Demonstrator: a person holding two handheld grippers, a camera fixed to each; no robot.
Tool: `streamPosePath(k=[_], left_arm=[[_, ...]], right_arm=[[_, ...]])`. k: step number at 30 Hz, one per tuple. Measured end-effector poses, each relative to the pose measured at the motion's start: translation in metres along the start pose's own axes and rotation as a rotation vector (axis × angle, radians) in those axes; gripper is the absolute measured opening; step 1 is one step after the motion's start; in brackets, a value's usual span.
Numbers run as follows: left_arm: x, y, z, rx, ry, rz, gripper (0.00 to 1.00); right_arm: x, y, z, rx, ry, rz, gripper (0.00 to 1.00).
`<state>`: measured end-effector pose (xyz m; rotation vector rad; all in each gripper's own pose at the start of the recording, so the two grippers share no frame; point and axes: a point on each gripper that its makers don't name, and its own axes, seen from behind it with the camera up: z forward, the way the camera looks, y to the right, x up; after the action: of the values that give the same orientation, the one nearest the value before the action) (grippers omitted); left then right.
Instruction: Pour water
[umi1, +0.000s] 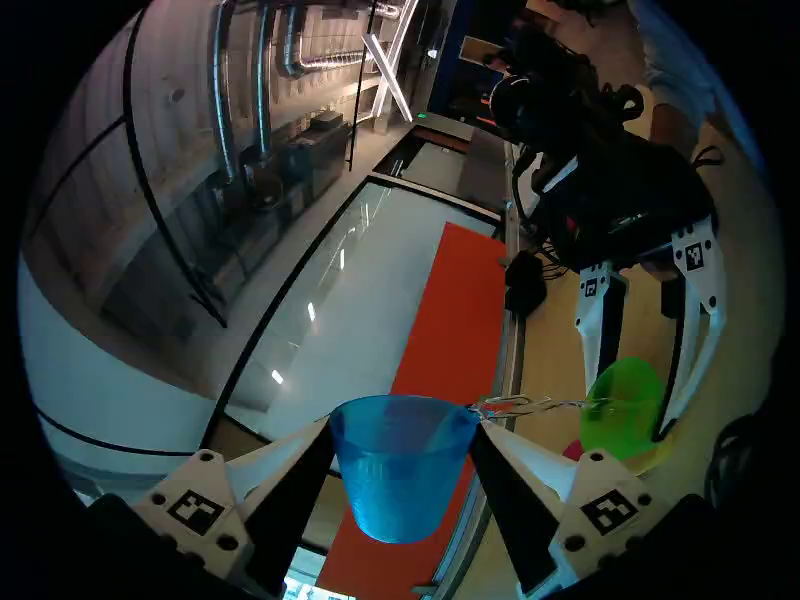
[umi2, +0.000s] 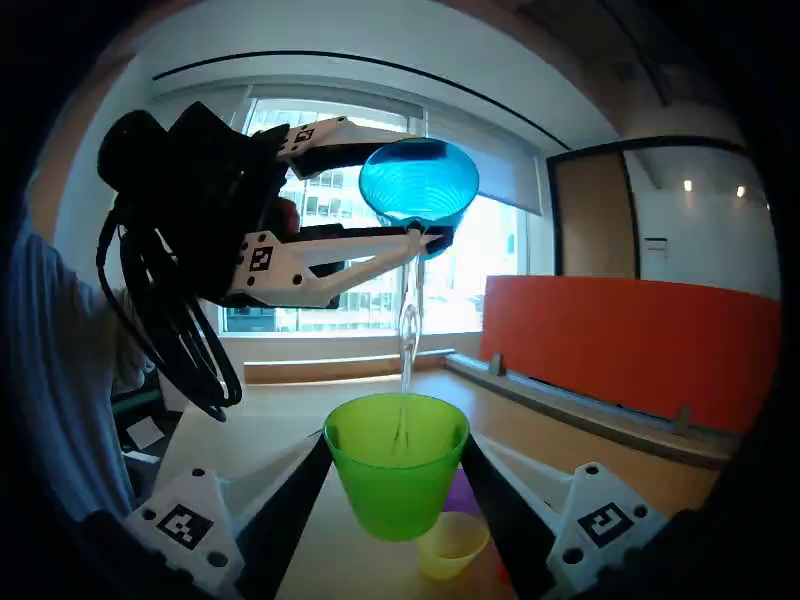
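Both translucent, tapered: blue cup (umi1: 403, 465), green cup (umi2: 397, 470)

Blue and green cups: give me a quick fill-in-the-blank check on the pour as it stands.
1. The left gripper is shut on the tilted cup, which is coloured ___.
2. The right gripper holds the green cup, which is catching a thin stream of ___.
3. Just below the green cup sits a small cup coloured ___.

Missing words: blue; water; yellow.
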<state>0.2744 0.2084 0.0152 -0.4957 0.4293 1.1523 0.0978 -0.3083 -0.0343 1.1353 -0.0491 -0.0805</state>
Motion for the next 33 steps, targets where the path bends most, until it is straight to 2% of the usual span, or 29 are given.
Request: streamPosePath(k=[26,33], left_arm=[[0.008,-0.012,0.005,0.015,-0.002,0.139,0.88],[0.010,-0.012,0.005,0.017,-0.001,0.176,0.88]], right_arm=[[0.004,0.004,-0.001,-0.009,0.011,-0.007,0.91],[0.005,0.004,-0.001,-0.009,0.011,-0.010,0.91]])
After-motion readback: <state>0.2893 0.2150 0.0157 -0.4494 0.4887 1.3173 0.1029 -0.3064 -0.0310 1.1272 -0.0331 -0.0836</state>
